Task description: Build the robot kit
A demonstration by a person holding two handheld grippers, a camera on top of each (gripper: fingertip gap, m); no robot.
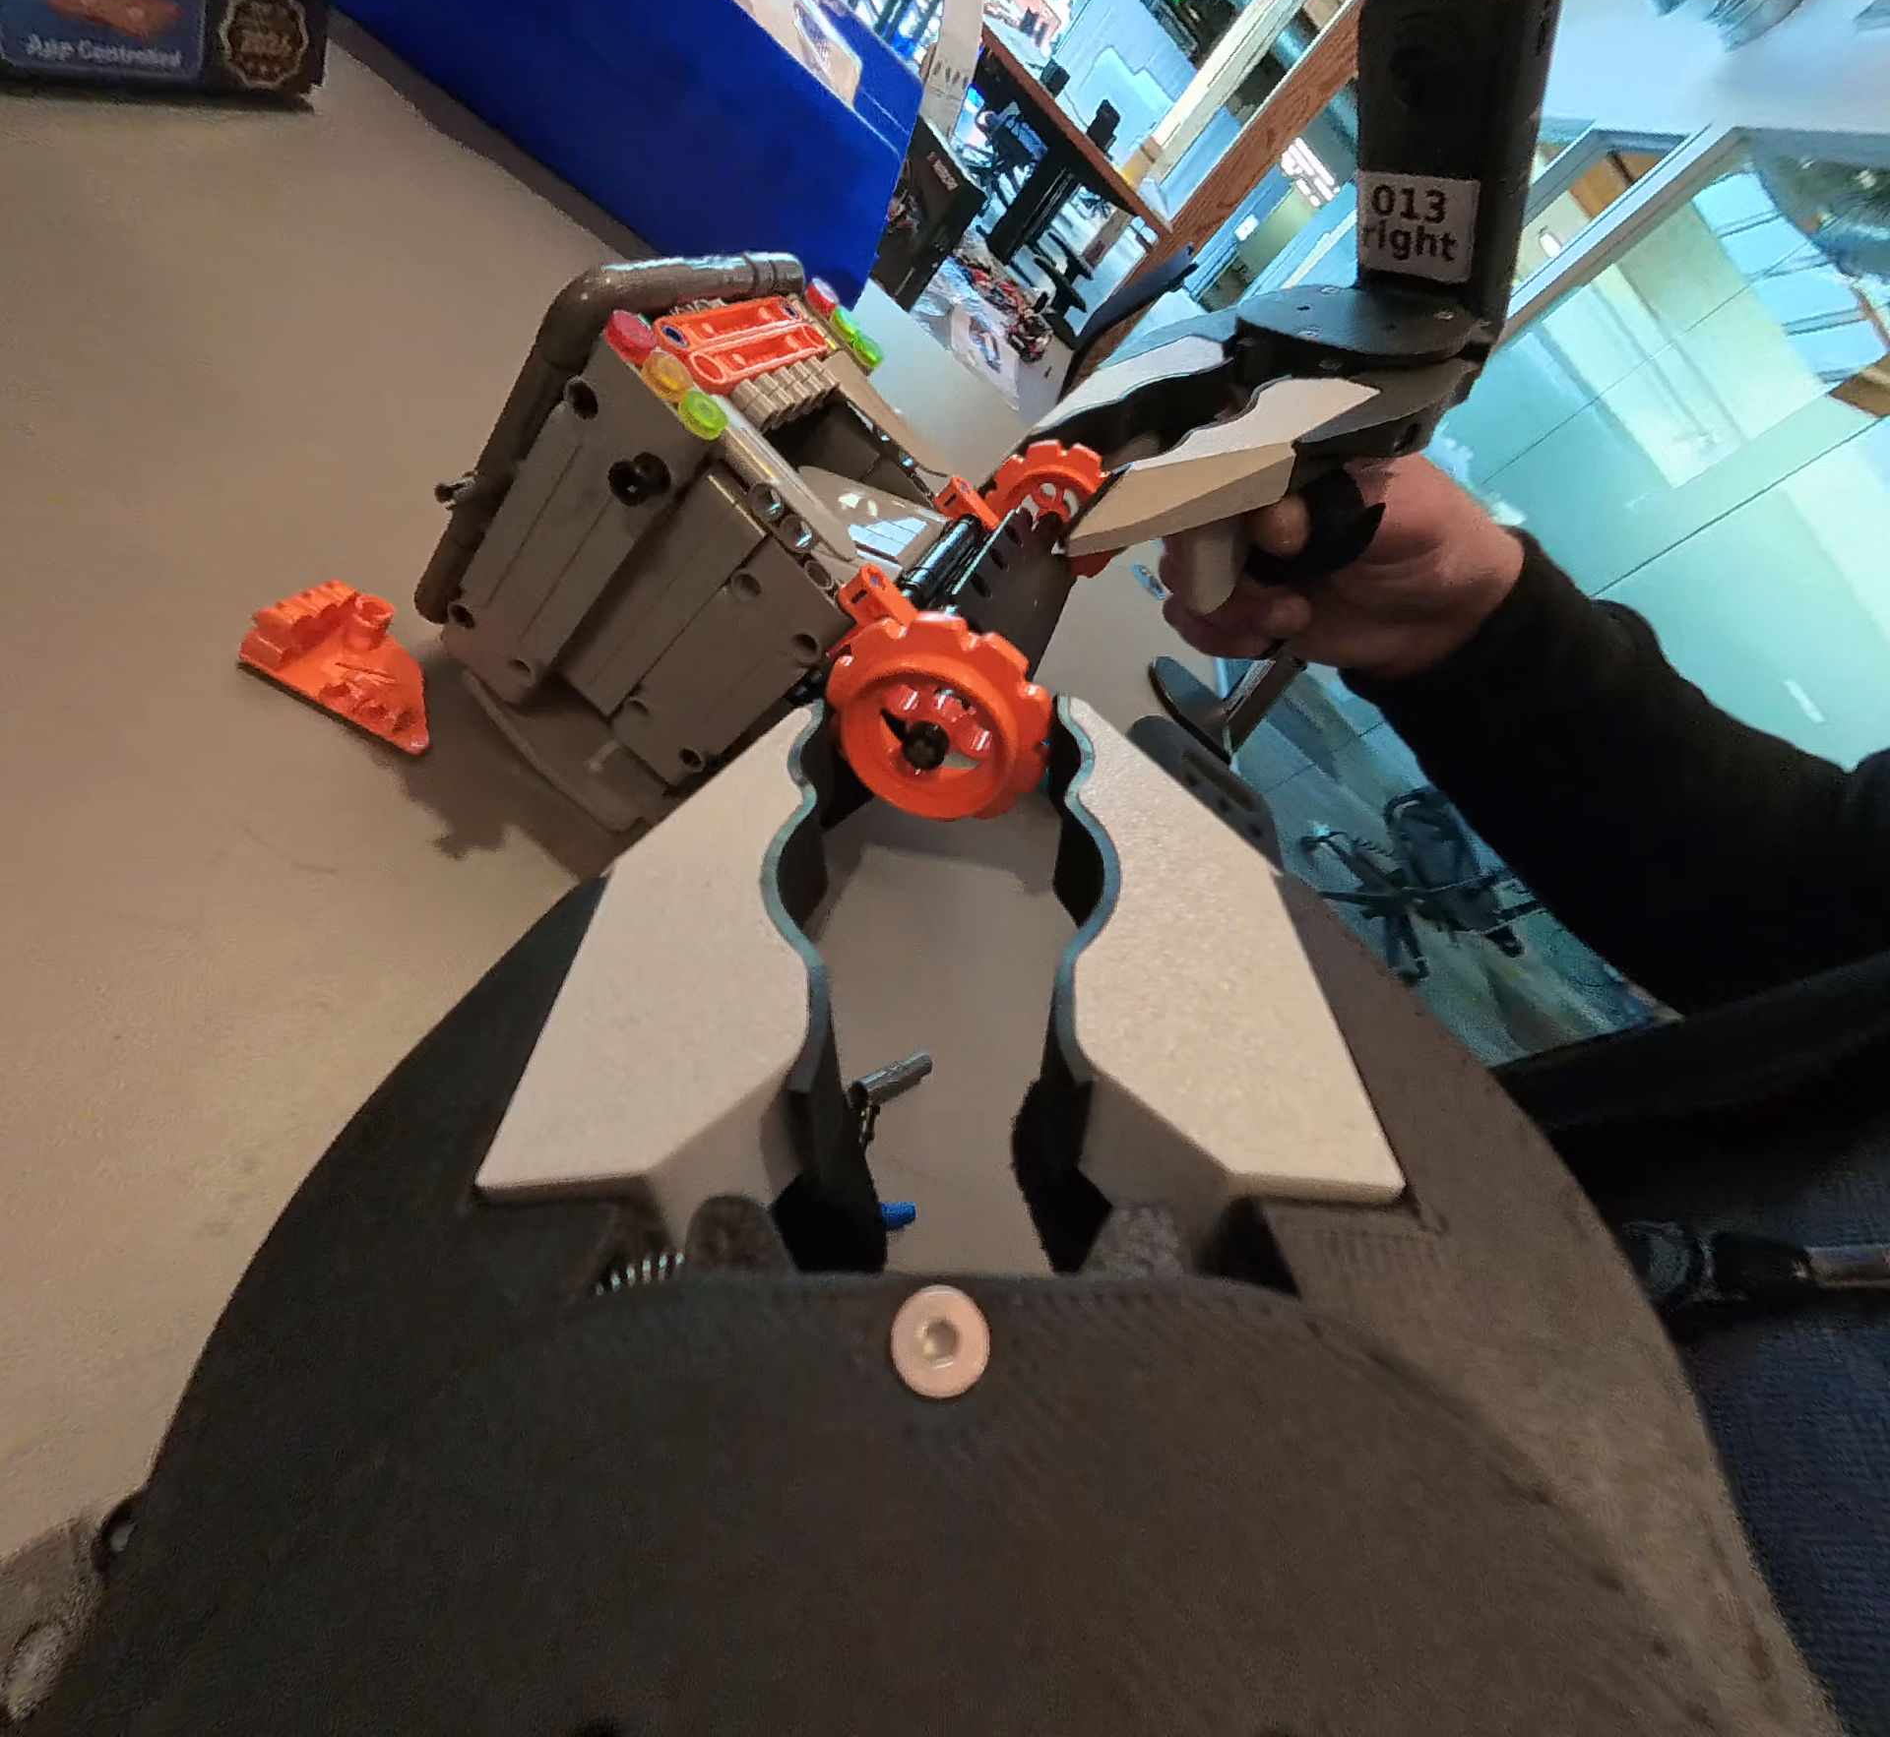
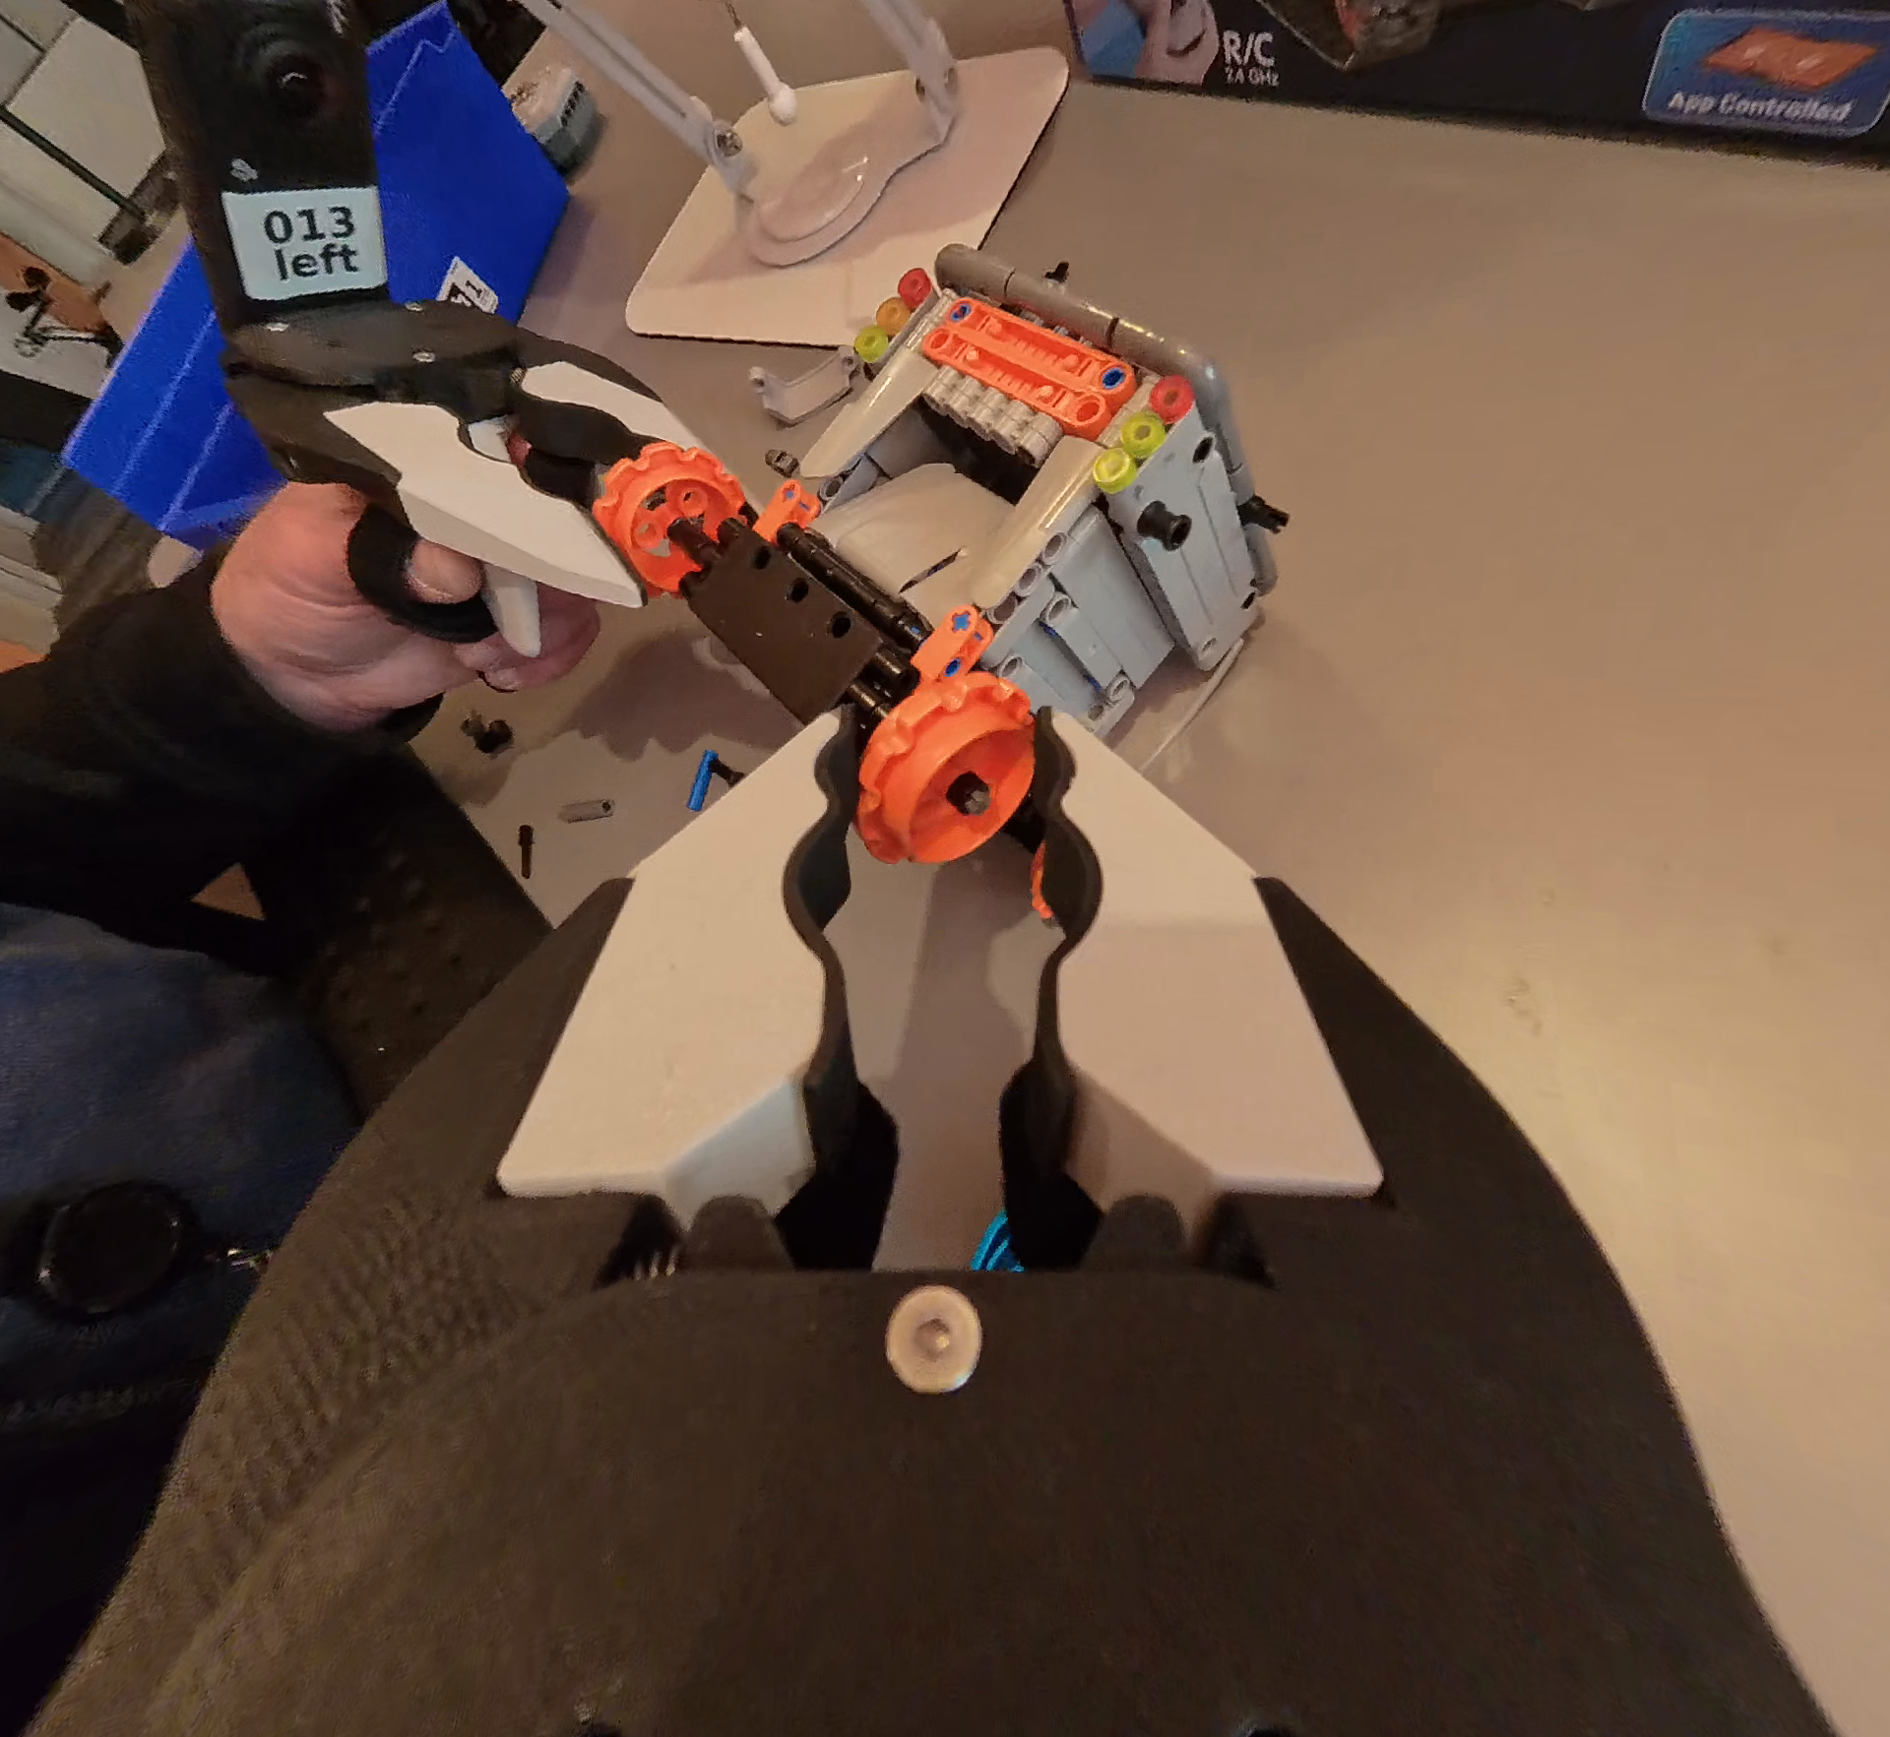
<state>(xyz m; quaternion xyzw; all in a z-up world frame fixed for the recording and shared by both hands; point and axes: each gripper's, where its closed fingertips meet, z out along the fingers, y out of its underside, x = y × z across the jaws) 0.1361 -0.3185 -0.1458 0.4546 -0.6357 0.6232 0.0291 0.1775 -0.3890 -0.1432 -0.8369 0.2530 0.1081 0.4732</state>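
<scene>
Meanwhile, gripping opposite ends of a black axle on a tilted grey brick-built model (image 1: 614, 553): left gripper (image 1: 936, 747) clenched around one notched orange plastic wheel (image 1: 936, 732), right gripper (image 2: 946, 778) clamped on the other orange wheel (image 2: 946, 783). Resting on a matte beige table (image 2: 1483, 563), model showing smooth grey panels, ribbed orange beams, translucent round studs. Lying left of the model, a wedge-shaped orange piece (image 1: 338, 665).
</scene>
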